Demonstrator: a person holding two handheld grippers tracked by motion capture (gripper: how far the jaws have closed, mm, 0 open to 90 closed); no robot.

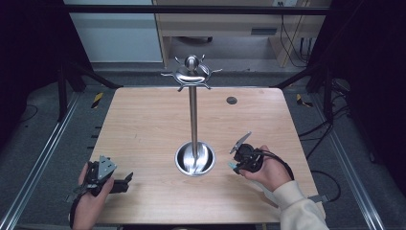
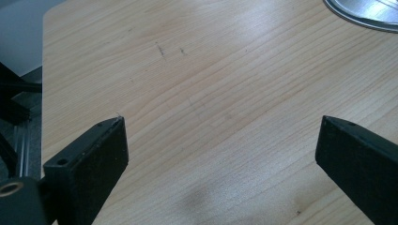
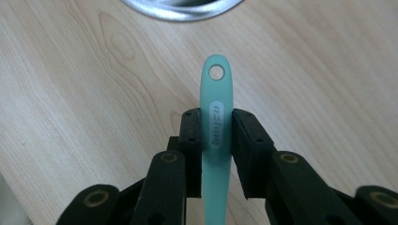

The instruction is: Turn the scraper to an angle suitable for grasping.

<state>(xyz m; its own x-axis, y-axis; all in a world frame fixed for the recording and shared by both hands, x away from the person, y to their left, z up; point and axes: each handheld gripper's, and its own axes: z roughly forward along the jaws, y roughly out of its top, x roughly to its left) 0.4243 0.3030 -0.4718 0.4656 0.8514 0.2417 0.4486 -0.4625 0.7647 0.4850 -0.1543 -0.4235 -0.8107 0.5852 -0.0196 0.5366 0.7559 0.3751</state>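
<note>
My right hand-held gripper [image 3: 217, 136] is closed on a mint-green handle [image 3: 216, 117]. The handle stands between the two black jaws, and both press on its sides. Its rounded end, with a small hole, reaches out past the jaw tips toward the steel stand [image 1: 193, 115]. In the high view this hand-held gripper is just to the right of the stand's round base, above the desk [image 1: 143, 124]. My left hand-held gripper [image 2: 220, 140] is well left of the base, with jaws wide apart and only bare desk between them.
</note>
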